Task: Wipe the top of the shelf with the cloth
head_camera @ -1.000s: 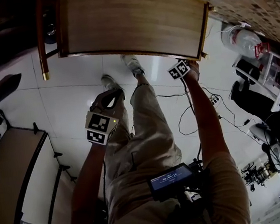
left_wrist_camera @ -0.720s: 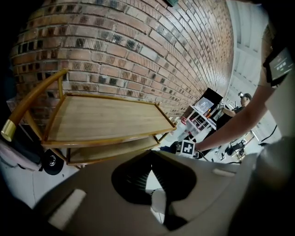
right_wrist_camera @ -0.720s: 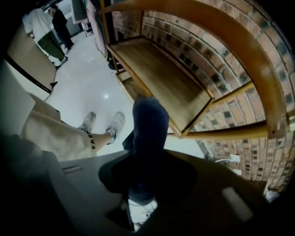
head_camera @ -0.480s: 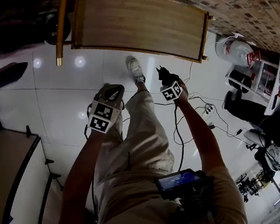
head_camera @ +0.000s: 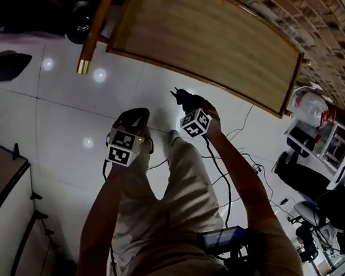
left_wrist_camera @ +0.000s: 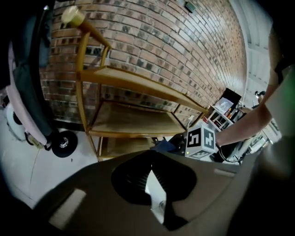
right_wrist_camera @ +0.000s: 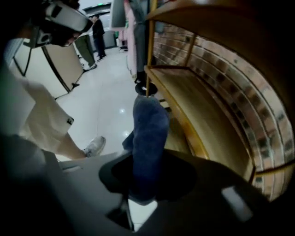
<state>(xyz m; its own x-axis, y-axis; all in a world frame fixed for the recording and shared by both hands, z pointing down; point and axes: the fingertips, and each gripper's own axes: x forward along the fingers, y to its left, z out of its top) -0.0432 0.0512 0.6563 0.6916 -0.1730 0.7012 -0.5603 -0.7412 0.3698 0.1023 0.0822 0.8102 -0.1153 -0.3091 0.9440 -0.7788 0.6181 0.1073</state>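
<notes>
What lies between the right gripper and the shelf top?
Head view: only bare white floor. The right gripper, shut on the cloth, is apart from the shelf top.

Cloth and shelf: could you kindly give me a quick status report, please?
Left tongs shut, empty. Right tongs shut on blue cloth. Cloth held off the shelf top, not touching it. Nothing seen in the way.

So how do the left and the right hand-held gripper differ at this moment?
The right hand-held gripper is shut on a dark blue cloth; the left hand-held gripper is shut on nothing. The right one is nearer the wooden shelf than the left. Both hang over the white floor.
</notes>
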